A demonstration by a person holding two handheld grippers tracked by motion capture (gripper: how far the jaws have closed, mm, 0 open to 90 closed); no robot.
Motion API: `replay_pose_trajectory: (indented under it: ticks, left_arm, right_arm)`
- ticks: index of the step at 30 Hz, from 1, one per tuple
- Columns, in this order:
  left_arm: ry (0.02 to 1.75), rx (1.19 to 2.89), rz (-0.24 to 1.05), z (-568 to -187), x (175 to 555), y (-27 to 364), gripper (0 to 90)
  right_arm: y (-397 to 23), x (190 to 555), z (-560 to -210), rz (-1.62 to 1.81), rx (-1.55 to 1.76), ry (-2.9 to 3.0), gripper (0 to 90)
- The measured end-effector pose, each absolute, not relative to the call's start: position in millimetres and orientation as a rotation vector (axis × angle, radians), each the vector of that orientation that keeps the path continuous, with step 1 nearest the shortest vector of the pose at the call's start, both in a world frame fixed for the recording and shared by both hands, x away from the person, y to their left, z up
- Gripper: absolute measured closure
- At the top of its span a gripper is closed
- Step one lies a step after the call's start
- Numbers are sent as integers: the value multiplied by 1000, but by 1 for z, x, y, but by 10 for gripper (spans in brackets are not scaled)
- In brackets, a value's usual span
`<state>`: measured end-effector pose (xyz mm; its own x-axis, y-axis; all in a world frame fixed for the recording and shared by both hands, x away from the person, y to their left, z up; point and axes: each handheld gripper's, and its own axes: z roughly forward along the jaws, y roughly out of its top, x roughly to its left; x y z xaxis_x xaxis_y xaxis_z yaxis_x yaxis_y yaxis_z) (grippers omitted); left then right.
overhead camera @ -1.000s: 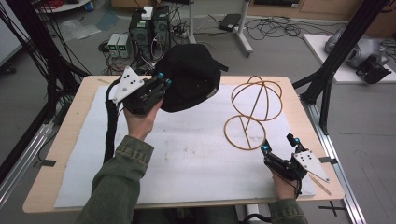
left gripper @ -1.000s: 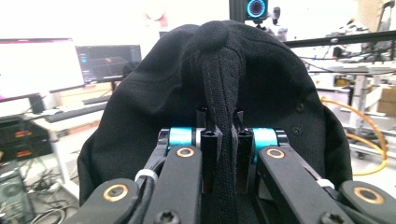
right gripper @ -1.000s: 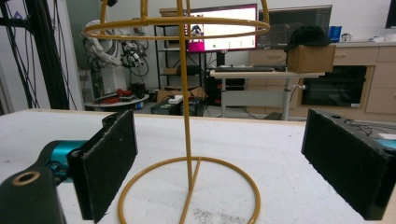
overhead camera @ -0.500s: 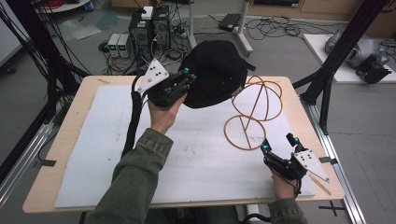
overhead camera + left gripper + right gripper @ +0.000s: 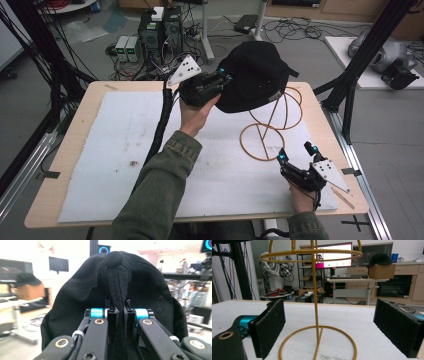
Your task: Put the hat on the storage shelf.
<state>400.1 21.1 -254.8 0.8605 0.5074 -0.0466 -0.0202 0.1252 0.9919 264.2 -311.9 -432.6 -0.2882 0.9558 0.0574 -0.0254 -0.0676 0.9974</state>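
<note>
A black cap (image 5: pixel 255 75) hangs in the air over the top of the gold wire stand (image 5: pixel 272 130), held up by my left gripper (image 5: pixel 222 80), which is shut on a fold of its fabric. The left gripper view has that fold pinched between the jaws, with the cap (image 5: pixel 117 290) bulging above them. The stand's ring base rests on the white mat. My right gripper (image 5: pixel 296 153) rests open on the mat just in front of the stand's base. Its own view looks at the stand (image 5: pixel 315 315) between the widely spread pads (image 5: pixel 270 327).
The wooden table (image 5: pixel 85 107) carries a stained white mat (image 5: pixel 115 150). Black frame posts (image 5: pixel 357 65) stand at the table's right and left. Computers and cables lie on the floor beyond the far edge.
My left gripper has carried the cap rightward from the table's left-centre to above the wire stand. The right gripper has stayed put.
</note>
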Motion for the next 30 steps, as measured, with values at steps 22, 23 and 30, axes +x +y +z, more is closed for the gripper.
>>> replay_pose_trajectory:
  ticks: [22,23,30]
  left_arm:
    - [306,1596,252,-248,421,-52,858]
    - [306,1596,252,-248,421,-52,857]
    - [309,1668,262,-254,425,-57,855]
  right_arm:
    - [-312,269,-433,1485,1066,1372,97]
    - [-312,269,-433,1485,1066,1372,97]
    - [-313,269,-433,1487,1069,1372,97]
